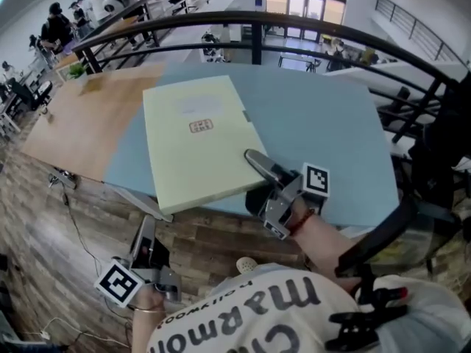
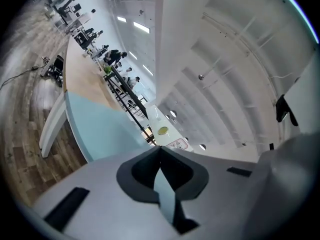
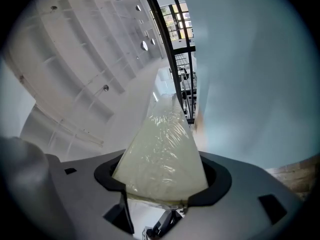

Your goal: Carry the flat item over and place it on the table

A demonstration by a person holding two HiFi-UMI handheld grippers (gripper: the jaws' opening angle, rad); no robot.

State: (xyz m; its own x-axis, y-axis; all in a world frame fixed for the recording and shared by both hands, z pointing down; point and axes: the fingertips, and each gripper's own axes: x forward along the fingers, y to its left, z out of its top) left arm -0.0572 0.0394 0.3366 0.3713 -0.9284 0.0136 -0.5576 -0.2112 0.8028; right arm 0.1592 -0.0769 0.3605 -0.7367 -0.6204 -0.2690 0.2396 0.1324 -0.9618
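Head view shows the right gripper (image 1: 257,162) clamped on the near right corner of a pale yellow document folder (image 1: 195,142), which stretches away from the jaws toward 11 o'clock. The folder lies over the blue table (image 1: 324,123), and its near left corner juts past the table's front edge; whether its far end rests on the surface I cannot tell. Right gripper view confirms the grip: the folder's glossy plastic-covered face (image 3: 162,154) fills the space between the two jaws, with the table (image 3: 250,74) at 2 o'clock. The left gripper (image 1: 147,230) hangs low at 7 o'clock in the head view, over the wooden floor (image 1: 44,219), well apart from the folder. Left gripper view shows its jaws drawn together with nothing between them, the tips (image 2: 160,151) meeting, and the table (image 2: 95,124) at 10 o'clock.
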